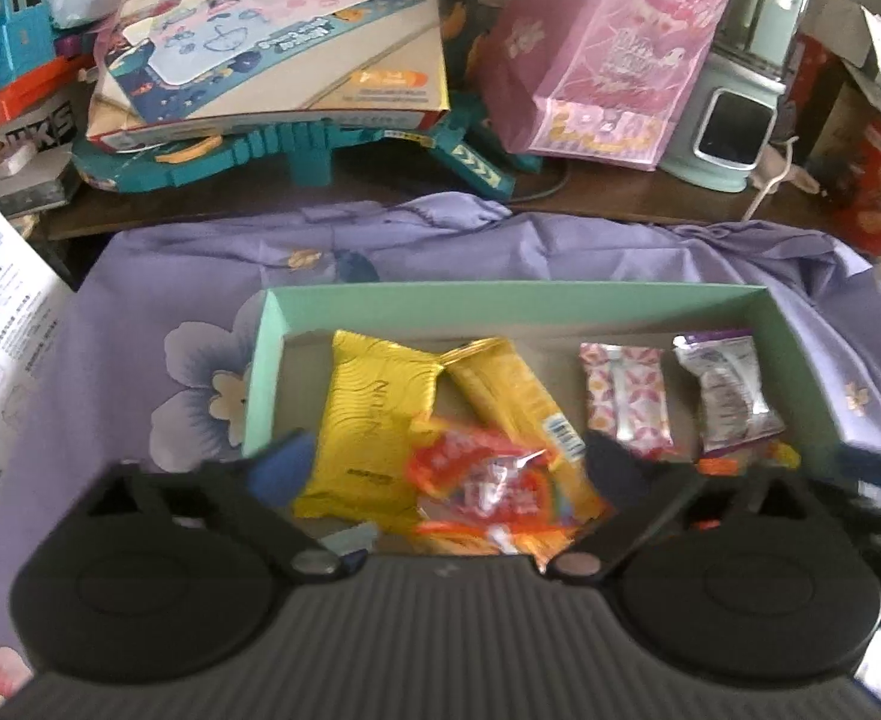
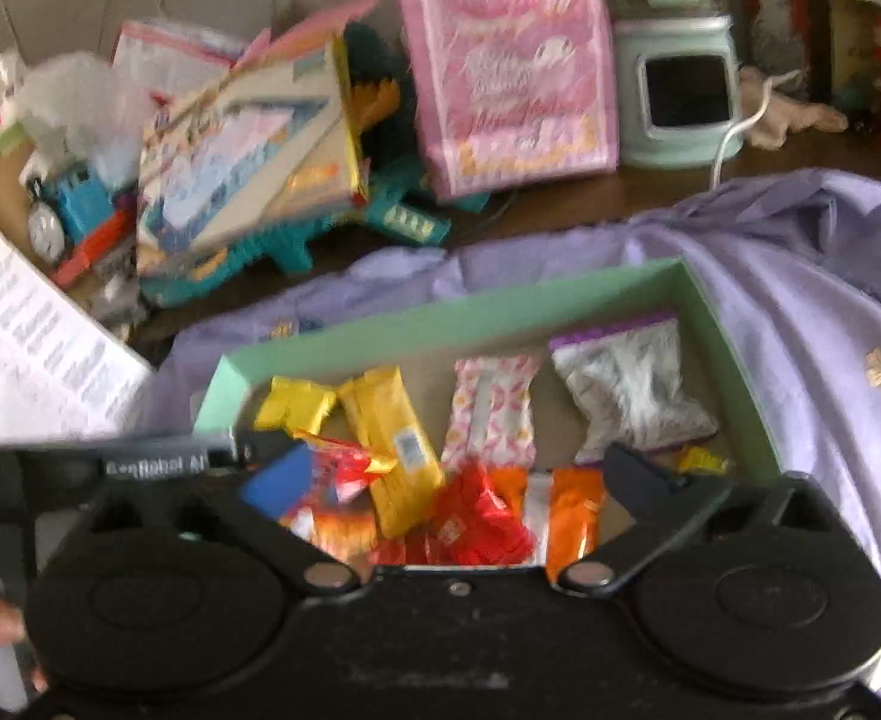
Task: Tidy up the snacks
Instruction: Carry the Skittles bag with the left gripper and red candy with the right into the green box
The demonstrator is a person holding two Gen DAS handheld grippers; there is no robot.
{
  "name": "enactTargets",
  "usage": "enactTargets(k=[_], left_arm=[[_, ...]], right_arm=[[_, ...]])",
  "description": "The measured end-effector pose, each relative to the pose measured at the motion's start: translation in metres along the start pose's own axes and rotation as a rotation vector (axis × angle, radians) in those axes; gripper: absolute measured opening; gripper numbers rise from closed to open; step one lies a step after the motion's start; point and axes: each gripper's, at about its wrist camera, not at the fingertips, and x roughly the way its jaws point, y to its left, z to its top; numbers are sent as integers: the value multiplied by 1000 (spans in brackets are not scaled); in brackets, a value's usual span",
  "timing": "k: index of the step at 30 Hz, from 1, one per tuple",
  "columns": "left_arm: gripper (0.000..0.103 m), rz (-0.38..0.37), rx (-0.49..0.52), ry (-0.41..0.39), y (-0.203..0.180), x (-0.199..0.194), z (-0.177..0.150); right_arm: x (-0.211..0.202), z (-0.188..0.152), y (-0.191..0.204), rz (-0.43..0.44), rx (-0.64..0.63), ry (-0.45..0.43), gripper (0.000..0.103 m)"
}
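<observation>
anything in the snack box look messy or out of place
Yes. In the green box, the red-orange packets are heaped over the long yellow bar near the front, while the pink packet and silver packet lie neatly apart.

free: bare box floor (image 1: 566, 333) behind snacks | blocked: box walls, toy clutter (image 1: 272, 48) beyond

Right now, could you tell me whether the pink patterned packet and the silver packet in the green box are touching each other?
Apart. The left wrist view shows a strip of bare box floor between the pink patterned packet and the silver packet.
</observation>
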Motion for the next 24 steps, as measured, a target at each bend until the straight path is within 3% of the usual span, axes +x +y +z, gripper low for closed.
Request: enactTargets(k=[14,24], left_arm=[[103,28,3,9,2,-39,-27],[103,11,-6,-24,5,-98,-62]], right_arm=[[-32,-20,11,-40,-12,132,103],[-84,-50,18,-114,33,77,103]])
